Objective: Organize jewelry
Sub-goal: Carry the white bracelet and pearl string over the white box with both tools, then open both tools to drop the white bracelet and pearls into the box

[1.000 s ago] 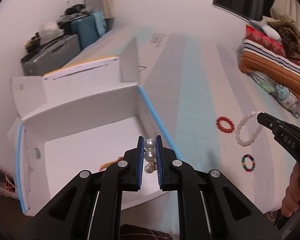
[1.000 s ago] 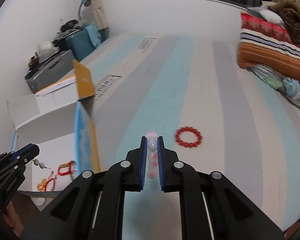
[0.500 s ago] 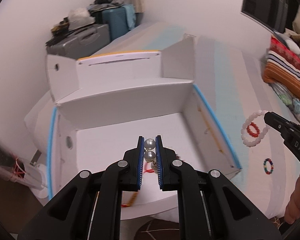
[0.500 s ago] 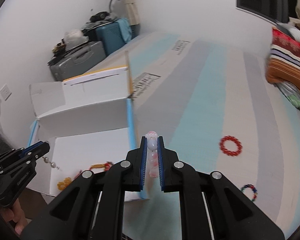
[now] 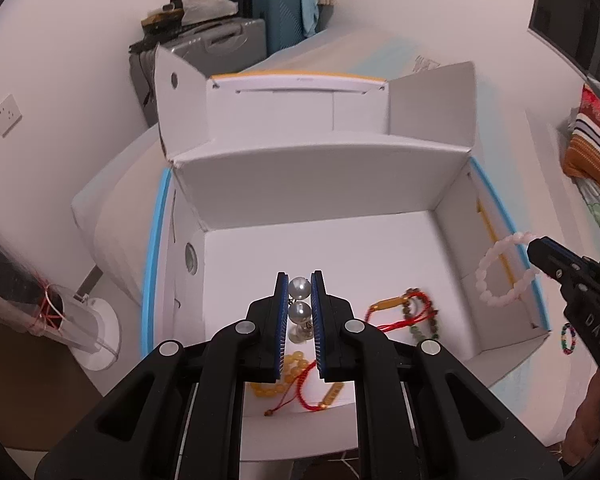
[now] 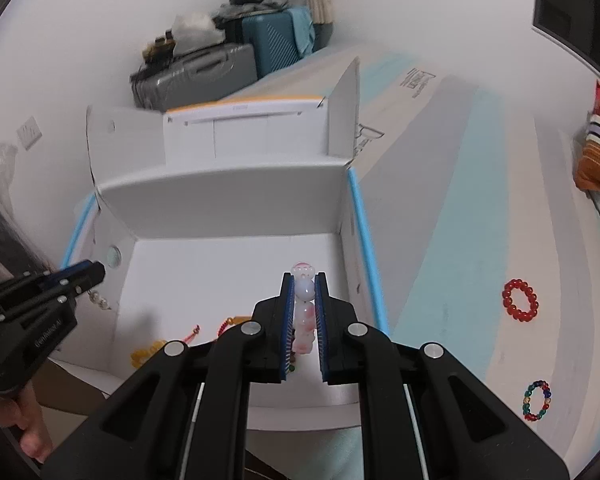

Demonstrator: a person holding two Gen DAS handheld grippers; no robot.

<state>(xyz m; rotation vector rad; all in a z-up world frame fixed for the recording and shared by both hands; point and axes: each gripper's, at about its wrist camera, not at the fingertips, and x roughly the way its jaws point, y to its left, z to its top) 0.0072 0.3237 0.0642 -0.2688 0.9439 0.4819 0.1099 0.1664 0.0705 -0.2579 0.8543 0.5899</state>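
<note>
Nearest the left wrist camera, the left gripper (image 5: 299, 306) is clenched on a pearl piece (image 5: 299, 300), a short run of round grey-white beads pinched between its blue pads above the floor of the white box (image 5: 320, 184); the beads look hard, smooth and slippery, light, and joined by fine links likely to bend, so a pinch across a bead's middle suits best. The right gripper (image 6: 304, 304) grips a pale pink bead bracelet (image 6: 303, 312) by one side of its loop, held over the box just inside its blue-edged right wall; it probably hangs limp on elastic, weighs little and may swing. On the box floor beneath lie red cord bracelets (image 5: 396, 312) and an amber bead strand (image 5: 278, 378), soft and easily tangled. Outside the box, right of it on the striped mattress (image 6: 452, 216), a red bead bracelet (image 6: 520, 300) and a multicoloured bead bracelet (image 6: 537, 400) wait. Raised letters on the right gripper's body appear to read "DAS"; print on the mattress beyond the box is too blurred to read
</note>
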